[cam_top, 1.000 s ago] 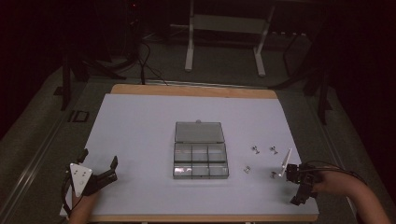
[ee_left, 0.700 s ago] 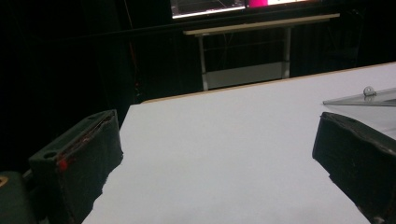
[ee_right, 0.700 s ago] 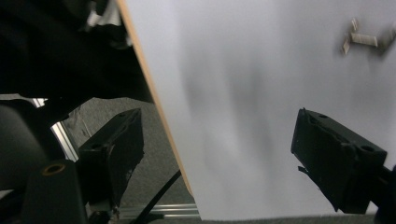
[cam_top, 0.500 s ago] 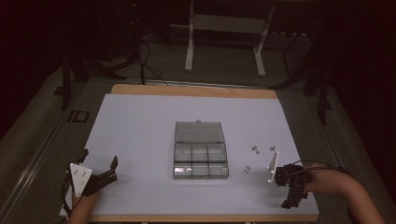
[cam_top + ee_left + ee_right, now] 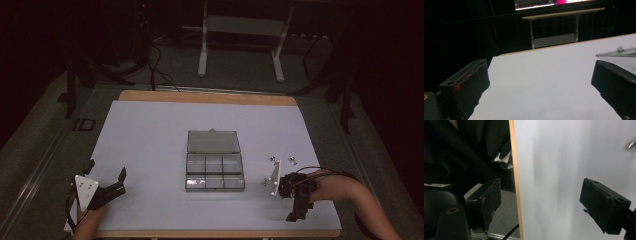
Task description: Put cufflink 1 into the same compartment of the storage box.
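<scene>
- While the right gripper (image 5: 295, 200) sits at the lower right of the high view with its jaws spread and nothing between them, the small screws (image 5: 272, 160) lie scattered just above it, near the right side of the clear compartment box (image 5: 215, 170). My judgement is that the step in hand is fetching one screw.
- In the right gripper view the jaws point toward the near table (image 5: 150, 130) edge, with a single screw (image 5: 631, 144) showing at the far upper right; the gripper should be swung round toward the screws before it goes down.
- Pick the screw lying most apart from the others, so that the jaws close on one alone.
- Come down with one jaw on either side of the screw, tips nearly on the white surface, and close slowly; a small metal part is likely to skid or flip away if nudged.
- The box stands open at frame centre, its lid (image 5: 212, 141) laid back toward the top of the frame, so the six compartments are free to receive from above.
- The left gripper (image 5: 106, 181) rests at the lower left of the high view, jaws spread and empty, well apart from the box; it could steady the box if a drop shifts it.
</scene>
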The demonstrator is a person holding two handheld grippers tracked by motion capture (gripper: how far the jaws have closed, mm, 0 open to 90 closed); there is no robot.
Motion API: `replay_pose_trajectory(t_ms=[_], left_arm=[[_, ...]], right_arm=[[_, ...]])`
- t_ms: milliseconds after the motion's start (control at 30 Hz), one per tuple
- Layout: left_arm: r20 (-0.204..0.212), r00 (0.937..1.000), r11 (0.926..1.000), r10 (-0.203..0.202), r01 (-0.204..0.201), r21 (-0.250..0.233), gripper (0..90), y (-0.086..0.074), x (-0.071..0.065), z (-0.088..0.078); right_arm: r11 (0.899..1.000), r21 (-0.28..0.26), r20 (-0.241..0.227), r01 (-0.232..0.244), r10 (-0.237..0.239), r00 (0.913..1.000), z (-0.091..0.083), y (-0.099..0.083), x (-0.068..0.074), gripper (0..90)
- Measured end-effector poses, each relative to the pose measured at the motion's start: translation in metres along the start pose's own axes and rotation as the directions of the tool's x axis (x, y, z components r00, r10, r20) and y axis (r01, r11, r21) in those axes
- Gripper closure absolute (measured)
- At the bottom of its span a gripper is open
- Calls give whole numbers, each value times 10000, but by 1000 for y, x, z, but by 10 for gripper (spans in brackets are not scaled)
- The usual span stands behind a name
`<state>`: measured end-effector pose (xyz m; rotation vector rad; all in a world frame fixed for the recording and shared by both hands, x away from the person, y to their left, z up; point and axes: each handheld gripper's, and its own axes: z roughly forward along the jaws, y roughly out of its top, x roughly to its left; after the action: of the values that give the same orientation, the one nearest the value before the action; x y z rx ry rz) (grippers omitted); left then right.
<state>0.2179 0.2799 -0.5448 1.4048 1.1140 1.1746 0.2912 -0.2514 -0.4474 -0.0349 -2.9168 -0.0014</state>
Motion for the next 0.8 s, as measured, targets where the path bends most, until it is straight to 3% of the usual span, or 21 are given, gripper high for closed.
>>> replay_pose_trajectory(t_ms=[333,633,800], left_arm=[[7,10000,10000,2,-2,-3,24,0,0,0],[13,10000,10000,15,-15,-9,24,0,0,0],[13,10000,10000,17,-17,-7,24,0,0,0]], right_arm=[[9976,-318,84,611,-609,9981,-8,18,-6,171],[9954,-726,281,629,-610,9977,-27,22,-21,171],[9930,-1046,730,554,-479,9962,-40,22,-36,171]])
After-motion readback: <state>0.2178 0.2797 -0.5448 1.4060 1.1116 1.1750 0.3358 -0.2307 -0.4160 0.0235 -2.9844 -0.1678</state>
